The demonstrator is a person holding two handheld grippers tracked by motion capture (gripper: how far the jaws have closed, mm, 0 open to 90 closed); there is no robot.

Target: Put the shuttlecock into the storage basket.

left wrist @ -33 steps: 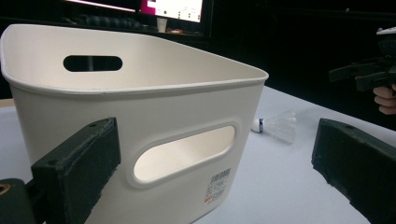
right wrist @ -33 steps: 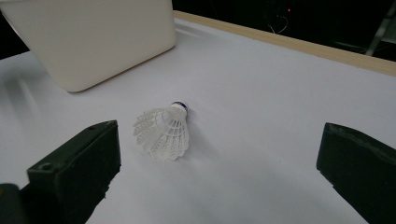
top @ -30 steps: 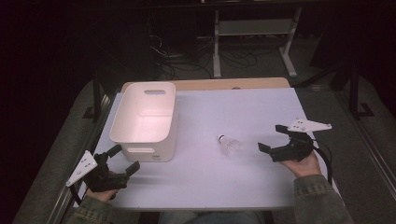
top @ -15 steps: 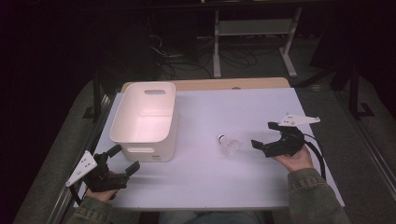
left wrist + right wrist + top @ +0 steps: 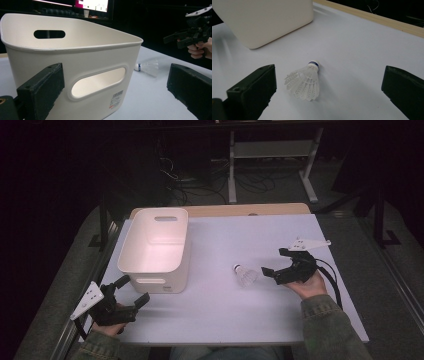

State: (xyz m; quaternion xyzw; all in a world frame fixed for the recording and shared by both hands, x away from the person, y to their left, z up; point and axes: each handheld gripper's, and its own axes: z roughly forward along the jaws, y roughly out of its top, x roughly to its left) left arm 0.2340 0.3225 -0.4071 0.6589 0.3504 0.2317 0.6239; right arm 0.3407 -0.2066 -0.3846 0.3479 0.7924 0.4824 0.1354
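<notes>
Right gripper (image 5: 274,261) neared shuttlecock (image 5: 244,274) — jaws spread, level

A white worktop (image 5: 280,235) with a wooden far edge stood in a dark room; a metal stand (image 5: 272,155) and tangled cables (image 5: 185,175) lay beyond.

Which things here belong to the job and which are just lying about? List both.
In the job:
- shuttlecock, lying on its side on the table
- right claw, open, close beside the shuttlecock
- white bin, probably where it goes

Lying about:
- left claw, open, idle by the bin
- metal stand and cables on the floor behind the table
</notes>
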